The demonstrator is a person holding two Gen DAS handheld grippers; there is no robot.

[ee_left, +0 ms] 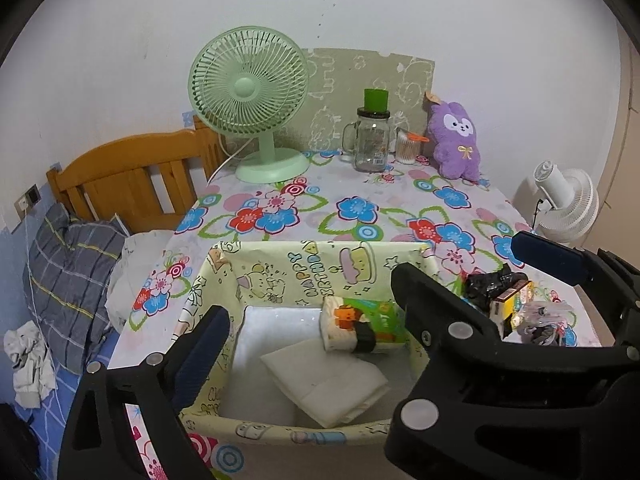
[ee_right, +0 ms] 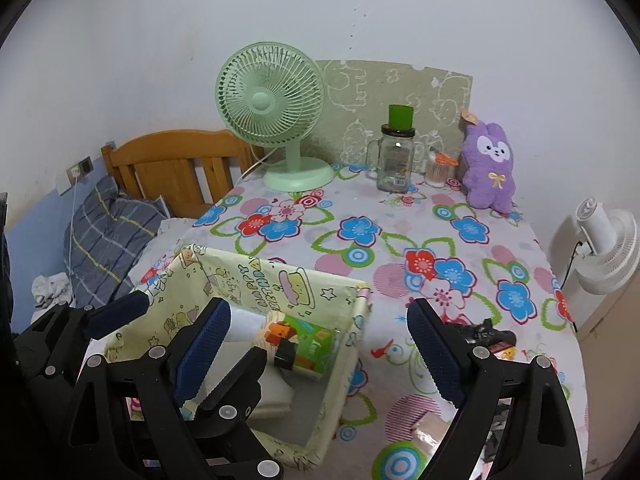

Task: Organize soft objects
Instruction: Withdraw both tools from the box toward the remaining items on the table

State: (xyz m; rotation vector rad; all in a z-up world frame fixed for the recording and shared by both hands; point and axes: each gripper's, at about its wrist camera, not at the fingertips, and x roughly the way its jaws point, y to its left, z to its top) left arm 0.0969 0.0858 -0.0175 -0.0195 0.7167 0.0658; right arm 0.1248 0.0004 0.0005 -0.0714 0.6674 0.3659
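A: What is sitting on the far left of the left wrist picture?

B: A grey checked pillow (ee_left: 72, 276) is lying on the bed at the left edge, by a wooden headboard (ee_left: 132, 176). A little to the right, the green fan (ee_left: 250, 96) is standing at the back of the table with the flowery cloth (ee_left: 360, 208).

A: And in the middle?

B: The yellow cartoon basket (ee_left: 224, 276) is sitting low in the middle. Inside it a folded white cloth (ee_left: 326, 384) is lying flat, and a green tissue pack (ee_left: 360, 322) is leaning on the right wall above the cloth.

A: What is the left gripper (ee_left: 308, 304) doing?

B: It is hanging over the basket with its jaws wide apart. Nothing is between them.

A: What is further right?

B: A glass jar with a green lid (ee_left: 372, 136) is standing at the back, then a purple plush bunny (ee_left: 456, 140) is sitting against the wall. Low on the right, a black bag and a small box (ee_left: 500, 292) are lying on the cloth.

A: And the right gripper (ee_right: 316, 340)?

B: In the right wrist picture it is wide open too, over the basket's right edge and holding nothing. A white fan (ee_right: 608, 248) is standing off the table at the far right.
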